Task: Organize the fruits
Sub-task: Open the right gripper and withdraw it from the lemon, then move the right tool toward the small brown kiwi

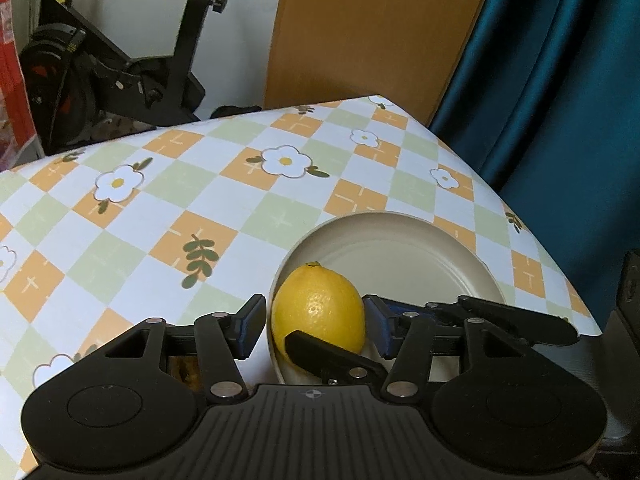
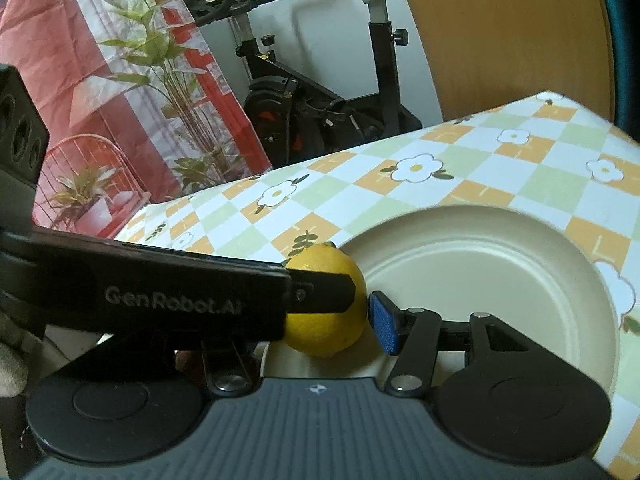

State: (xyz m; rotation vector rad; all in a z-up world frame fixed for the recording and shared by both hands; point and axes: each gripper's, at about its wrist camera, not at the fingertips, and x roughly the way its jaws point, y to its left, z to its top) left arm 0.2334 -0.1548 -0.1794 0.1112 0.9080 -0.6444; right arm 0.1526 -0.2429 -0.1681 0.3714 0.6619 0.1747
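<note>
A yellow lemon [image 1: 320,300] lies inside the cream plate [image 1: 404,219], against its near left rim. My left gripper [image 1: 316,328] straddles it with a blue-padded finger on each side. The left pad stands a sliver off the peel and the right pad is almost against it, so the jaws are open. In the right wrist view the lemon [image 2: 328,328] sits left of the one visible blue pad [image 2: 384,326], with a thin gap between them. My right gripper [image 2: 320,332] is open. Its other finger is hidden behind the left gripper's black body [image 2: 172,300], which crosses in front of the lemon.
The table carries a checked flower-print cloth [image 1: 192,200]; its far edge and right corner are close by. Beyond it stand a black exercise bike [image 1: 100,68], a wooden panel [image 1: 372,32] and a teal curtain [image 1: 560,80]. A red plant-print hanging [image 2: 100,80] fills the left.
</note>
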